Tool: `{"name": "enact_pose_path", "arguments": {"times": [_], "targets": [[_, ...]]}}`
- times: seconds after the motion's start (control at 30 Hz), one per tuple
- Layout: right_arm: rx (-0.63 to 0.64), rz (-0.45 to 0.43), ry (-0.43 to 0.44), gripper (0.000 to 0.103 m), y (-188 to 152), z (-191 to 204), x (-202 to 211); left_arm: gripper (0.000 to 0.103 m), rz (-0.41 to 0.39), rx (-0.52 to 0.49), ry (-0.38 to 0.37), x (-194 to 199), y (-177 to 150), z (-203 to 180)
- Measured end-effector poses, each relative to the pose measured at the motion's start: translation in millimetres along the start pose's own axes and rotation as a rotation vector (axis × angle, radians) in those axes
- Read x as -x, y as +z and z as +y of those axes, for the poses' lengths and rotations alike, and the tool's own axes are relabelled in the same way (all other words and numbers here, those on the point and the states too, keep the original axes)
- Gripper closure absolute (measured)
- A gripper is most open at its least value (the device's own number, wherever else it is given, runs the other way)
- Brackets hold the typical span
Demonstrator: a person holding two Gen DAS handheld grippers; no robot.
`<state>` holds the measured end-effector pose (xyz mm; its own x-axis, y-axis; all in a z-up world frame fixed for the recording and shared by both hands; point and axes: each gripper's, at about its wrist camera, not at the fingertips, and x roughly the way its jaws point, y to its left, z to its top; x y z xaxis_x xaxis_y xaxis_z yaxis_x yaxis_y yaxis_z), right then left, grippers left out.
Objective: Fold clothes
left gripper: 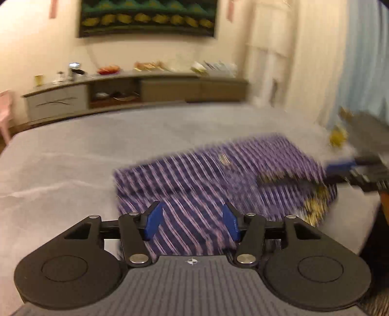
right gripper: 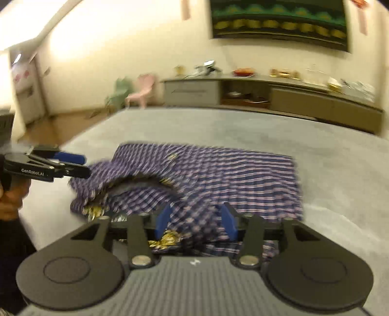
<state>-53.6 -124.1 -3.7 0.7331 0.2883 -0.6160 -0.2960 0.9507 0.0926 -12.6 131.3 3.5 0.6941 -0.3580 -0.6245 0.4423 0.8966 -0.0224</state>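
Note:
A purple plaid garment (left gripper: 206, 175) (right gripper: 231, 175) lies folded flat on a grey bed sheet (left gripper: 73, 158) (right gripper: 218, 126). A gold-patterned edge shows at its near corner (right gripper: 93, 211). In the left wrist view, my left gripper (left gripper: 192, 218) hovers over the garment's near edge, open, with nothing pressed between its blue pads. My right gripper (right gripper: 196, 220) is open above the rumpled near part of the cloth. Each gripper also shows in the other's view: the right gripper (left gripper: 291, 173) blurred at the right, and the left gripper (right gripper: 83, 165) at the left, held by a hand (right gripper: 9, 201).
A long low sideboard (left gripper: 145, 90) (right gripper: 291, 97) with small items on top runs along the far wall under a dark wall hanging (left gripper: 148, 17). A pink chair (right gripper: 143, 88) stands beyond the bed. The bed's edge (left gripper: 364, 218) drops off at the right.

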Motion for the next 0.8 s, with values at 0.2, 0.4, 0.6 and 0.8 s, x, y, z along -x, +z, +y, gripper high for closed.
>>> {"name": "enact_pose_path", "arguments": {"times": [0.2,0.4,0.6,0.8], "targets": [[0.191,0.064,-0.09,0.097,-1.5,47.3,-24.3,0.046,0.112,0.012,0.138,-22.3,-10.3,5.3],[0.334,0.136,-0.111,0.095,-34.2,68.2,-42.6,0.046,0.084,0.019,0.191,-10.1,-14.4,0.6],[0.086,0.026,0.11,0.076,13.0,35.8,7.5,0.044,-0.131,0.026,0.041,22.0,-2.6,-7.6],[-0.182,0.108,-0.028,0.075,15.2,-34.8,-20.9,0.045,0.036,0.005,0.046,-20.6,-12.8,-9.9]]}}
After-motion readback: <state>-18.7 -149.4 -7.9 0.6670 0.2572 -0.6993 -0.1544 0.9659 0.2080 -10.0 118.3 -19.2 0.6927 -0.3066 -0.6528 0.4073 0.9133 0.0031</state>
